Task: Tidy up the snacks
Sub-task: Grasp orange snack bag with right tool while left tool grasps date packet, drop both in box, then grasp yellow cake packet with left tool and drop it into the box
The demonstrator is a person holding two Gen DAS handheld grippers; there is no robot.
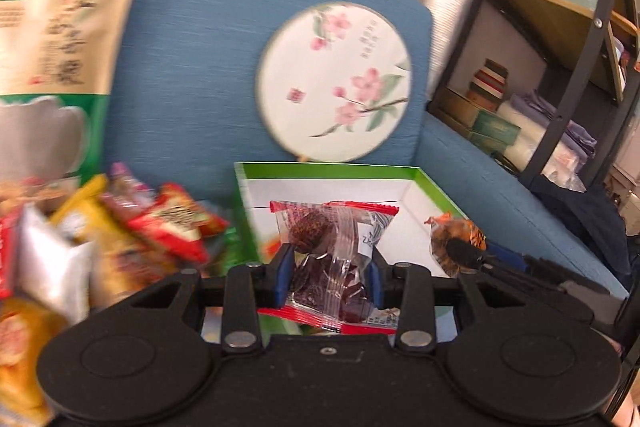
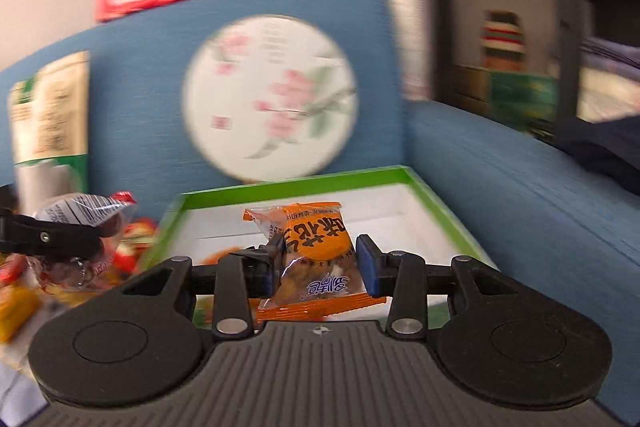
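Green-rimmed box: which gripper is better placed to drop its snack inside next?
Probably the right gripper: its orange packet hangs over the green-rimmed box, while the left gripper with its red-edged packet sits nearer the box's left edge.

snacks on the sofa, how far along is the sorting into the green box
Early on. The green box looks nearly bare, with only something orange at its near left that cannot be made out. In hand: the left gripper grips a red-edged clear packet, and the right gripper grips an orange packet, both by the box. Left: the pile of snacks beside it.
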